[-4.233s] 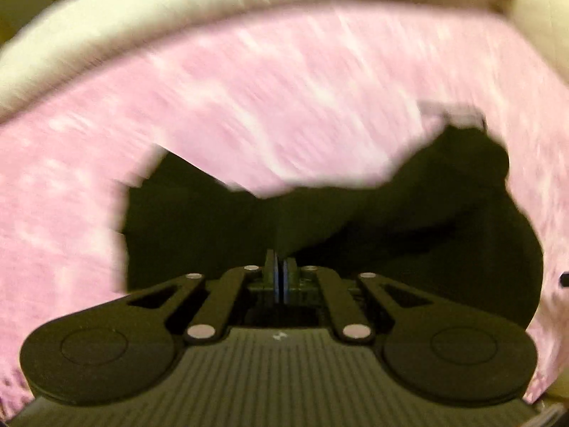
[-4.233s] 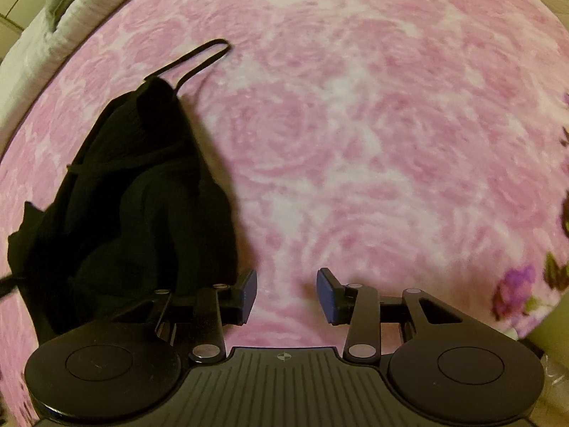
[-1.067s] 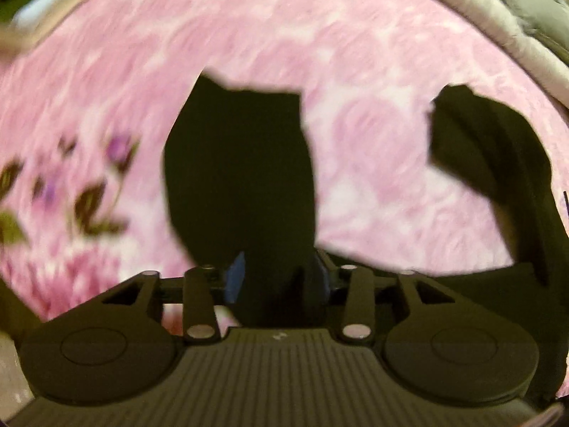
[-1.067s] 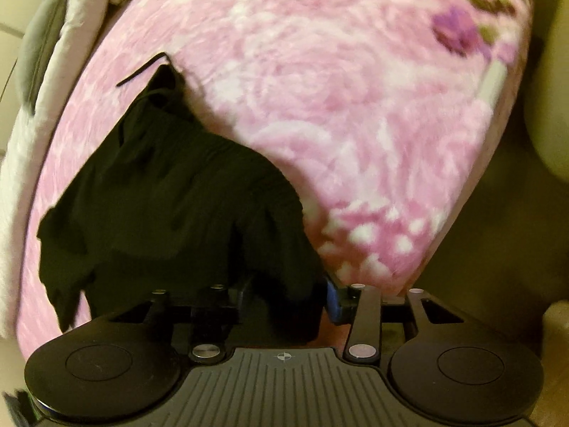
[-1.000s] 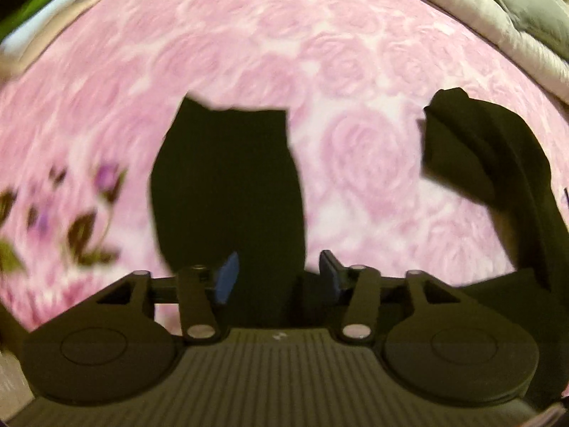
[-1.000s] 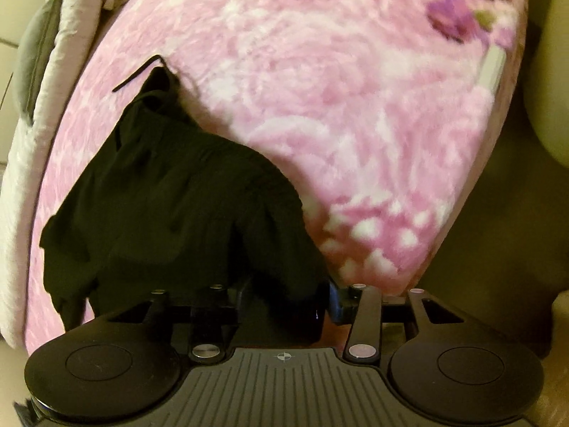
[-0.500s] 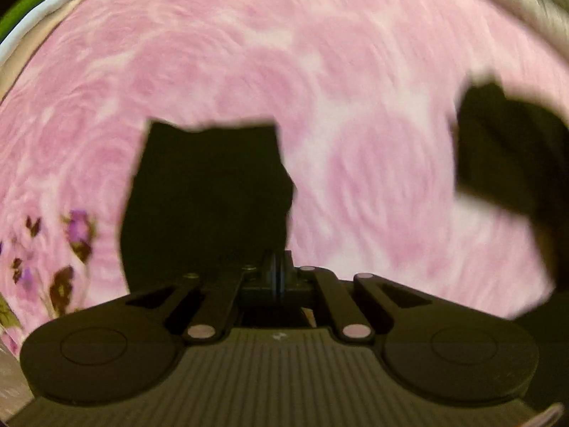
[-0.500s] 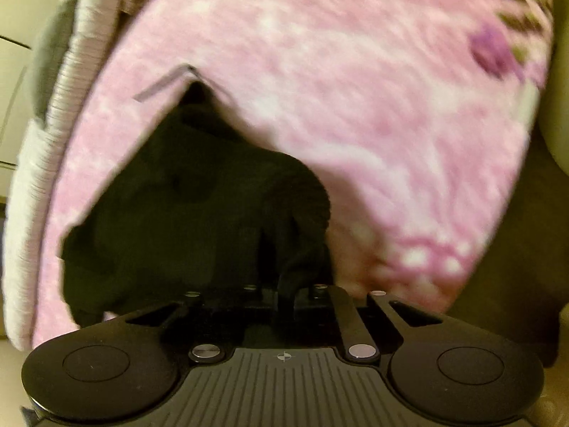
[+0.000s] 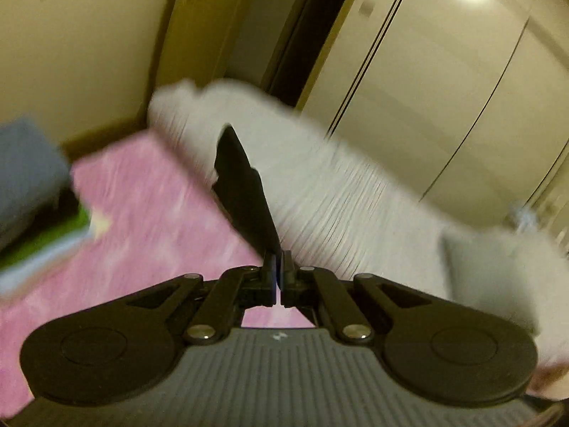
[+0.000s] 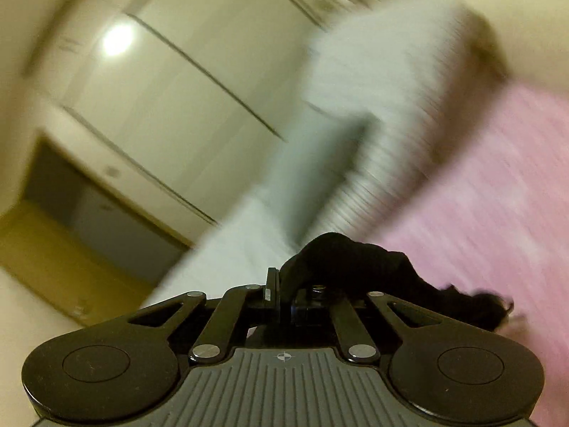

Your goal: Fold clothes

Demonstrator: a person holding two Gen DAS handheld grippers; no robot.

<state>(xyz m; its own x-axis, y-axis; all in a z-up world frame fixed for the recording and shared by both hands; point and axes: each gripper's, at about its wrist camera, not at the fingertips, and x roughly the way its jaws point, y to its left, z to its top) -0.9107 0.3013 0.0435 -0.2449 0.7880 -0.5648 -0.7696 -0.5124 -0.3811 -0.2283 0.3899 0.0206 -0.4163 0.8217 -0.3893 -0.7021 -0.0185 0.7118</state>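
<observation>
Both grippers clenched | left gripper (image 9: pixel 278 261) pinches black garment (image 9: pixel 245 192), cloth stretching far-left | right gripper (image 10: pixel 279 286) pinches same garment (image 10: pixel 359 259), draping right (blurred) | pink blanket (image 9: pixel 149 220) below | white quilt (image 9: pixel 338 192) beyond

Ahead, L view: black garment (image 9: pixel 245 192) hangs from the closed jaws of the left gripper (image 9: pixel 279 267), blocks the centre line.
Low left, L view: pink blanket (image 9: pixel 153 220) on bed, open surface; blurred grey and green items (image 9: pixel 42 213) at its left edge.
Far edge of bed: white ribbed bedding (image 9: pixel 338 192) piled up, a soft ridge.
Behind ridge: closet doors (image 9: pixel 444 82), hard stop.
R view: garment (image 10: pixel 359 259) bunched over the jaws of the right gripper (image 10: pixel 281 293), trails right.
R view, right side: blanket (image 10: pixel 498 195) bare, free to pass.
</observation>
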